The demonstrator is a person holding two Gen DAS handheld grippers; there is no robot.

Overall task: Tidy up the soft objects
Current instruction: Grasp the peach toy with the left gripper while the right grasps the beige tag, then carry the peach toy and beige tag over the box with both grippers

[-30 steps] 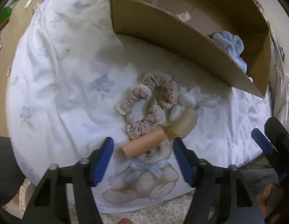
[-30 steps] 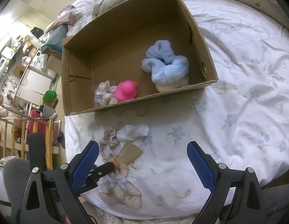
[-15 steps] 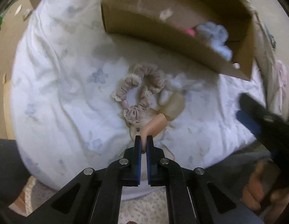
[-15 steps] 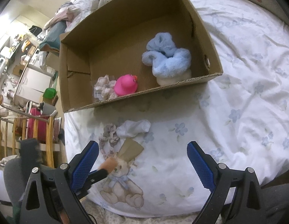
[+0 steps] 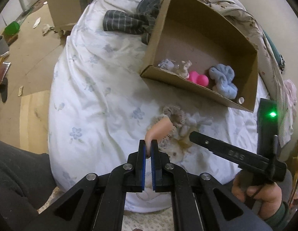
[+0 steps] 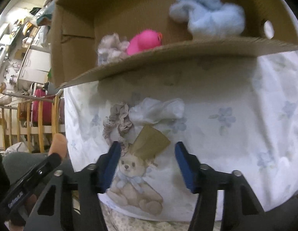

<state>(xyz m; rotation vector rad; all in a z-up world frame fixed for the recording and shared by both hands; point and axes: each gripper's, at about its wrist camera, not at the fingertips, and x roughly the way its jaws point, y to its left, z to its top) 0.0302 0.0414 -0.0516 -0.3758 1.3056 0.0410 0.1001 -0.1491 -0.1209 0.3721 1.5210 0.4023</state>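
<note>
My left gripper (image 5: 148,146) is shut on one end of a soft peach tube (image 5: 159,129), held lifted above the bed; the tube also shows in the right wrist view (image 6: 57,147). My right gripper (image 6: 147,155) is open, low over a tan wedge (image 6: 150,144) that lies between its fingers. A beige lace scrunchie (image 6: 118,121) and a white scrunchie (image 6: 156,110) lie just beyond. The cardboard box (image 5: 189,87) holds a pink duck (image 5: 199,79), a blue scrunchie (image 5: 223,80) and a pale scrunchie (image 5: 184,69).
A white flowered duvet (image 5: 95,88) with a teddy print (image 6: 133,190) covers the bed. Dark striped clothing (image 5: 127,23) lies left of the box. The floor with clutter and another carton (image 5: 62,2) is at left. A wooden rack (image 6: 27,119) stands beside the bed.
My left gripper has lifted the peach tube up off the bed and drawn back. My right gripper has moved down and forward toward the tan wedge and narrowed somewhat.
</note>
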